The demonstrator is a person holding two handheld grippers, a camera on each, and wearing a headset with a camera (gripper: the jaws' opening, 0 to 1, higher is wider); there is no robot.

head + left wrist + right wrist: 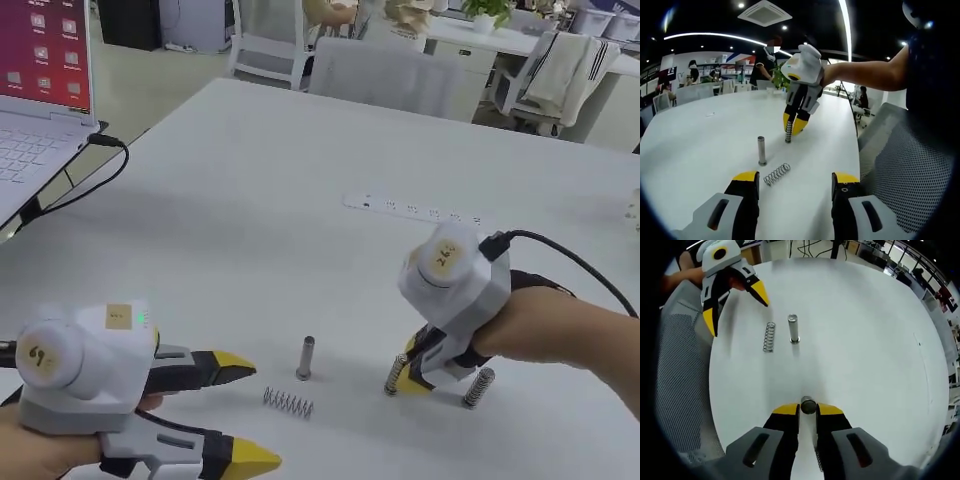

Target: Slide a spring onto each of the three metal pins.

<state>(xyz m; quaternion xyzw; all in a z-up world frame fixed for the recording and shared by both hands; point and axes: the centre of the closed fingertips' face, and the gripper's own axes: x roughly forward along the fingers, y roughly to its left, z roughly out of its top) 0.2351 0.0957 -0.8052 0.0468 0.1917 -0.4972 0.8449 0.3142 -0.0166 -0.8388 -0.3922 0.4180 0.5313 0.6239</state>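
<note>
Two pins looked sprung | right gripper [793, 124] jaws closed on one sprung pin [808, 404] | left gripper [795, 176] jaws apart, empty | third pin [305, 358] bare, loose spring [288, 402] lying just beside it

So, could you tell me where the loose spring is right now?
In the head view the loose spring lies flat on the table, beside the bare pin on its near side, just right of the open left gripper.
</note>
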